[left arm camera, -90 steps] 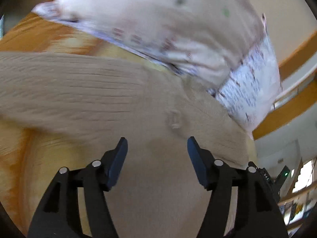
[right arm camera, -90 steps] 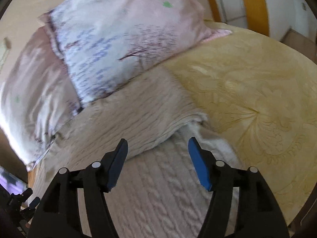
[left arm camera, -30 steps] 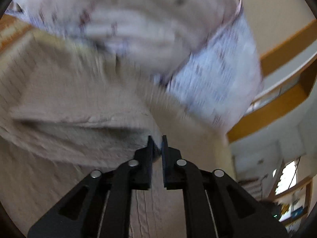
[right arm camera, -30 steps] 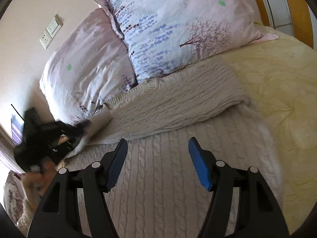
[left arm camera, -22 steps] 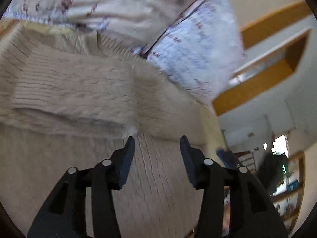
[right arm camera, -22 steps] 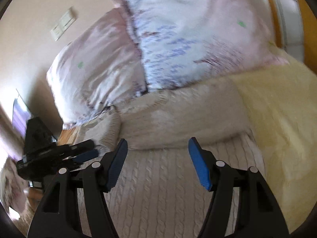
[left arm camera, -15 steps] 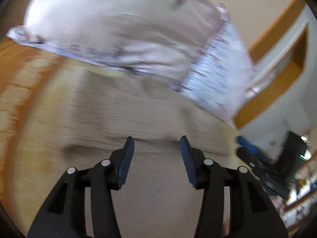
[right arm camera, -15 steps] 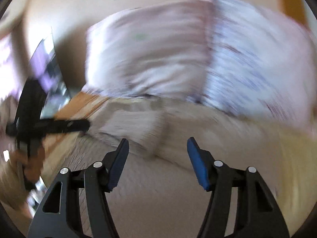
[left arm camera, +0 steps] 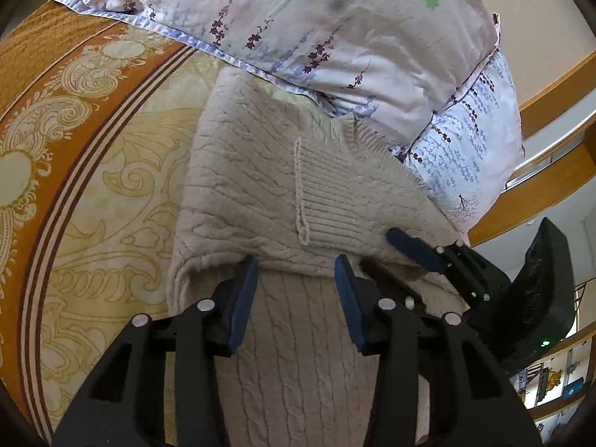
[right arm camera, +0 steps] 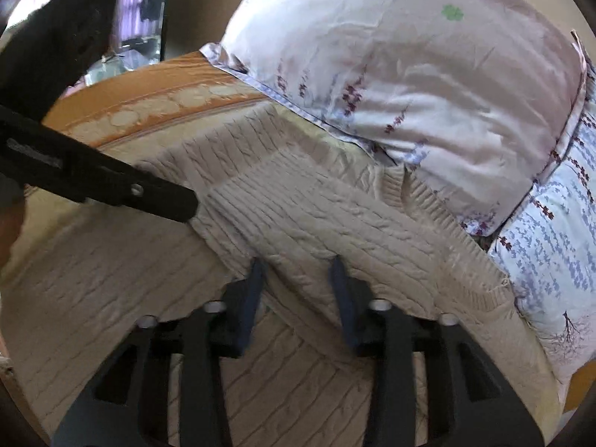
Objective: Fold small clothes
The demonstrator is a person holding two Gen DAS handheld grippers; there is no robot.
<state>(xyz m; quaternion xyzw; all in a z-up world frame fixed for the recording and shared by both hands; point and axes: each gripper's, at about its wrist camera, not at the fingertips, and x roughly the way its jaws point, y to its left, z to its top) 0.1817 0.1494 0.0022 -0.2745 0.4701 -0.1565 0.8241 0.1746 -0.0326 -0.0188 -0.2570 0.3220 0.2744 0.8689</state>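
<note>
A beige cable-knit sweater (left arm camera: 260, 186) lies on the bed with its sleeves folded across the body. It also shows in the right wrist view (right arm camera: 316, 223). My left gripper (left arm camera: 296, 264) is open, its tips at the lower edge of the folded sleeve. My right gripper (right arm camera: 296, 264) is open too, its tips at the folded sleeve's edge. The right gripper's blue finger (left arm camera: 413, 247) shows in the left wrist view, resting on the sweater close by. The left gripper's black finger (right arm camera: 111, 182) shows in the right wrist view, lying over the sweater's left part.
Two floral pillows (left arm camera: 335, 37) (right arm camera: 428, 74) lie right behind the sweater. The bed cover (left arm camera: 93, 149) is yellow with an orange patterned border. A wooden frame (left arm camera: 551, 111) stands at the far right.
The left gripper was shut on the sleeve, laid it across the body and opened. Both grippers have swung to the folded sleeve's edge, side by side. The right gripper stayed open.
</note>
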